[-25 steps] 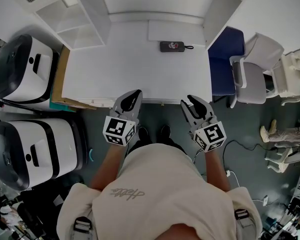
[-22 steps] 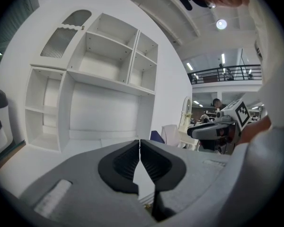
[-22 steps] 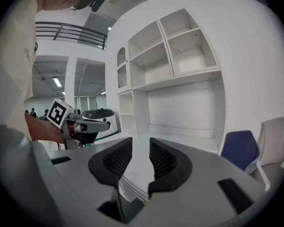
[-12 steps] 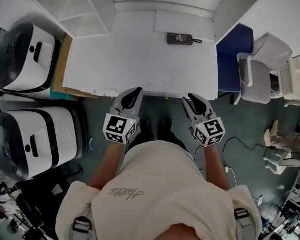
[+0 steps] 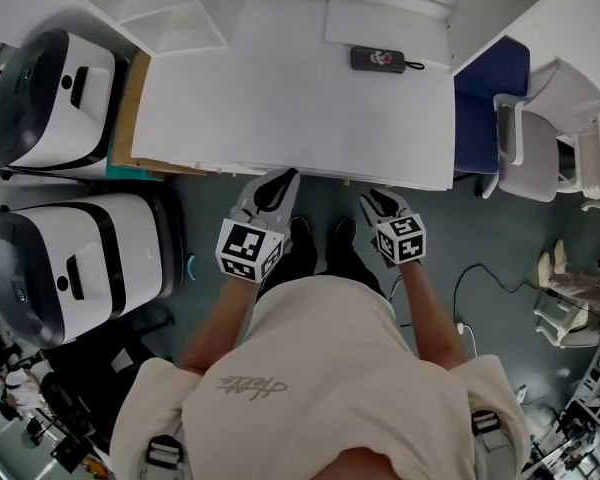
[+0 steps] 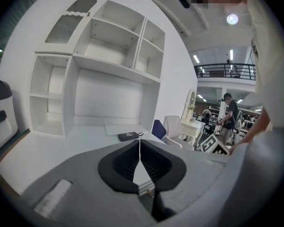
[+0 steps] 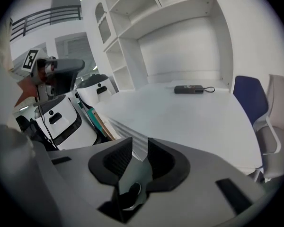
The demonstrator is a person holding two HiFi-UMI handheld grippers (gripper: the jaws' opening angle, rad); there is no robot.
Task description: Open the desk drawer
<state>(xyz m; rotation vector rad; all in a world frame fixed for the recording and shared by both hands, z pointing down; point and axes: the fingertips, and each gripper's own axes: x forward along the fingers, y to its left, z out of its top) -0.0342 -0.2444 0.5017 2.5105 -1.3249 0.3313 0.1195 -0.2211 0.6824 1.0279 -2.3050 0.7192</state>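
Note:
The white desk fills the upper middle of the head view; its front edge runs just ahead of both grippers. No drawer front shows from above; it is hidden under the desktop. My left gripper has its tips at the desk's front edge, and its jaws are shut with nothing between them. My right gripper hangs a little short of the edge, below desktop level. A narrow empty gap remains between its jaws, which point at the desk's front edge.
A black flat device with a cord lies at the desk's back right. Two white-and-black machines stand to the left, beside a wooden board. A blue panel and a pale chair stand to the right. A cable lies on the floor.
Both grippers have moved closer to the desk's front edge. The left one's tips now reach it; the right one sits lower and nearer the body.

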